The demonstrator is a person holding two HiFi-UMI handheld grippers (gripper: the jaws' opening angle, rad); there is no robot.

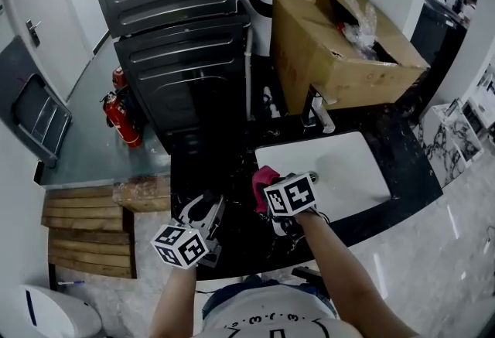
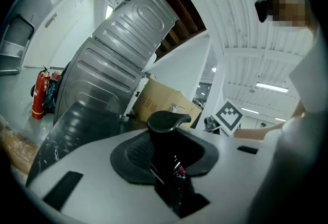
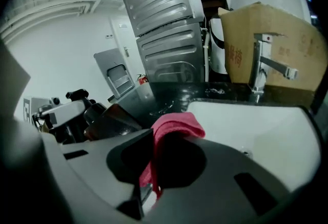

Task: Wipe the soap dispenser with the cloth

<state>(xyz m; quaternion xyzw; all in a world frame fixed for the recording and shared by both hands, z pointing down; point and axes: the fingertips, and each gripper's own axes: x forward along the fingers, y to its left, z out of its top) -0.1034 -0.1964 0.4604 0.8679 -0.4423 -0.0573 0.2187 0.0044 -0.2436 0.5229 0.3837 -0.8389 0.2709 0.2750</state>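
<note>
- One dark pump-top soap dispenser (image 2: 165, 123) sits clamped between the part-closed jaws of the left gripper (image 1: 203, 213), above the front edge of the black stone counter (image 1: 226, 172).
- Nearby, the right gripper (image 1: 272, 188) pinches a pink cloth (image 3: 177, 126), not touching it; wiping looks not yet done.

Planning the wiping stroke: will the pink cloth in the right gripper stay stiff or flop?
Probably floppy: the pink cloth folds over above the jaws of the right gripper. Likely light: one pinch carries it whole.

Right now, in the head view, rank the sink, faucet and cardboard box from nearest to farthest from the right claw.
1. Sink, beside the right claw.
2. Faucet, at its far rim.
3. Cardboard box, behind the faucet.
</note>
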